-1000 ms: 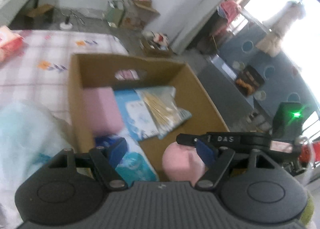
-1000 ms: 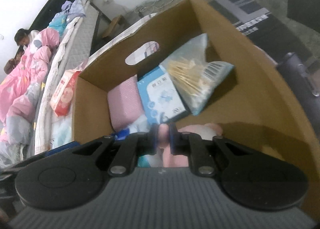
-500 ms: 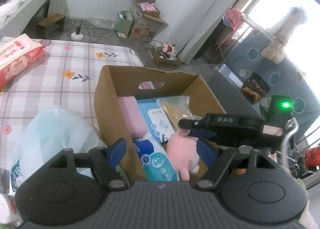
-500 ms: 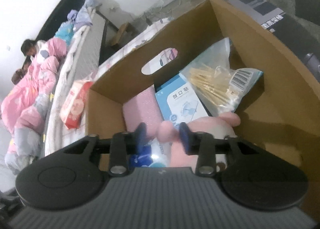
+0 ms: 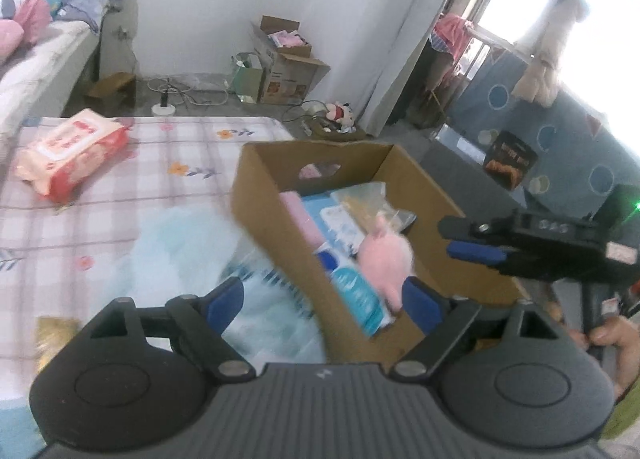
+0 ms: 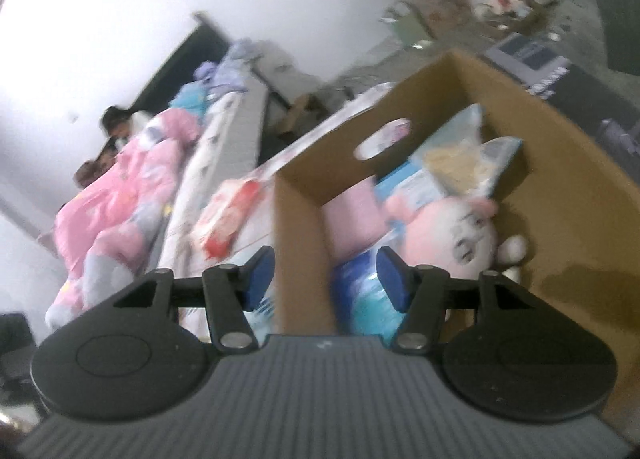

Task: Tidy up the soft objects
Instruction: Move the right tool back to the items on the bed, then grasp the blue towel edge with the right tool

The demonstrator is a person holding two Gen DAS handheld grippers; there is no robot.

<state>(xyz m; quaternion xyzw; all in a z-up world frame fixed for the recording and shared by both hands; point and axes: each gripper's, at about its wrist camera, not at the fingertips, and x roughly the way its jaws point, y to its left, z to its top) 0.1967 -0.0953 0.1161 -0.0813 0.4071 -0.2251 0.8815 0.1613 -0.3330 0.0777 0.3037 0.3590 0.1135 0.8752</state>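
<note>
Blue-padded right tongs point(image 6: 326, 275) opening, empty; pink plush point(image 6: 448, 227) lies in box point(image 6: 300, 219).

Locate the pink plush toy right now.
The pink plush toy lies inside the cardboard box, right of the blue packet, touching neither hand-held gripper.

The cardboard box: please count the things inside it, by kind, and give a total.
Inside the cardboard box:
Pink plush toy: 1
Pink soft block: 1
Blue-and-white packs: 2
Clear bag of yellowish sticks: 1
Total: 5
</note>
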